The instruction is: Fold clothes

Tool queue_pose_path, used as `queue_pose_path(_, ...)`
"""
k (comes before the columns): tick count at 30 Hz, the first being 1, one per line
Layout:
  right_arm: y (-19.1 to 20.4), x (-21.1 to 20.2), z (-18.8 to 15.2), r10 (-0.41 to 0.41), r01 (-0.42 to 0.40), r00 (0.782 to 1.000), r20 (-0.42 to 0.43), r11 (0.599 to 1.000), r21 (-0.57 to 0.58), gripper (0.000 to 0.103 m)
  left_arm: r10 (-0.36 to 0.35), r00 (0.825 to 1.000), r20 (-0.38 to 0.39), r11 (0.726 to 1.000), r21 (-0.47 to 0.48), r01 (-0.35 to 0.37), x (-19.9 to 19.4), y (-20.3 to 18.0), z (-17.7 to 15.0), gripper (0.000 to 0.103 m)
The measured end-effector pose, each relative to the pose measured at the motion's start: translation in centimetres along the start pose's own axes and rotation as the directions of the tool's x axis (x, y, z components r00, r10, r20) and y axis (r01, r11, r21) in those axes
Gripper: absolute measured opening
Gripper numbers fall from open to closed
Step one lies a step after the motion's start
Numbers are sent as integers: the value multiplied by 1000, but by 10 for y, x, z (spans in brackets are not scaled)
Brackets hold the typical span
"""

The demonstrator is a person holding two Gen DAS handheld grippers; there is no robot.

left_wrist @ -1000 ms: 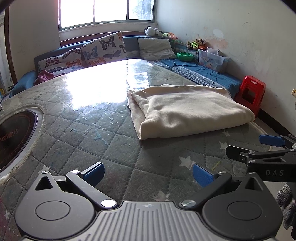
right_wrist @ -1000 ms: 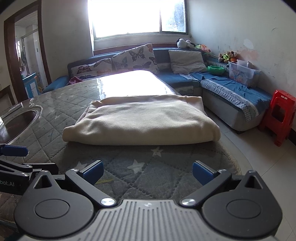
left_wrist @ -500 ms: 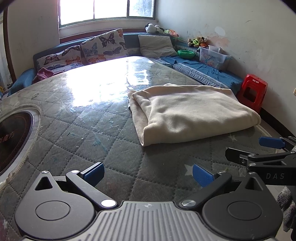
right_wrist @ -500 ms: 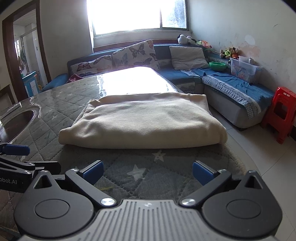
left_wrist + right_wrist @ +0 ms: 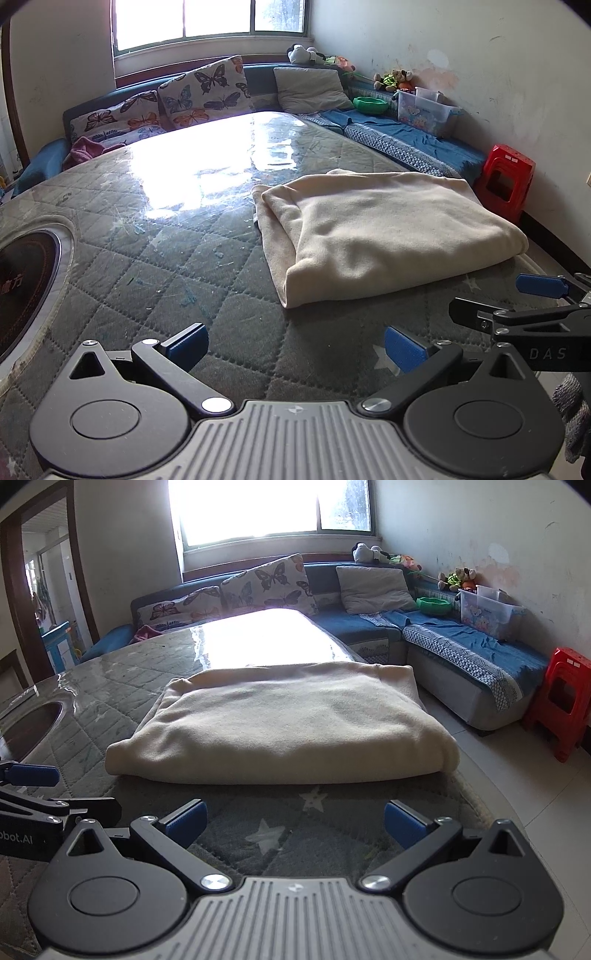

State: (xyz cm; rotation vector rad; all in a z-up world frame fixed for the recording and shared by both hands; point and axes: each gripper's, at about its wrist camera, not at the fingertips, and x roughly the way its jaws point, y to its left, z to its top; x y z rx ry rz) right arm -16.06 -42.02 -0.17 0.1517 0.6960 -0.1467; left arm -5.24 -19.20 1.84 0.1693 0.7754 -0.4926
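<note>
Two black hand-held grippers with blue finger pads hover over the near edge of one quilted grey-green table [image 5: 229, 280], both with jaws spread wide and empty: the left gripper [image 5: 293, 341] and, just to its right, the right gripper [image 5: 294, 818], whose side reads "DAS"; the left one's side shows "obot.AI". One folded cream fleece garment [image 5: 284, 723] lies just beyond them, near the table's right edge. Farther off stand one red plastic stool [image 5: 565, 698] and two butterfly-print cushions [image 5: 177, 103].
</note>
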Motion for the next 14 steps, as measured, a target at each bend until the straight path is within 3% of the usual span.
queue_pose_path(14, 0, 6, 4, 3, -3, 1000, -4, 1000, 2, 103, 8, 1000, 6, 1000, 14, -8, 4, -1, 7, 103)
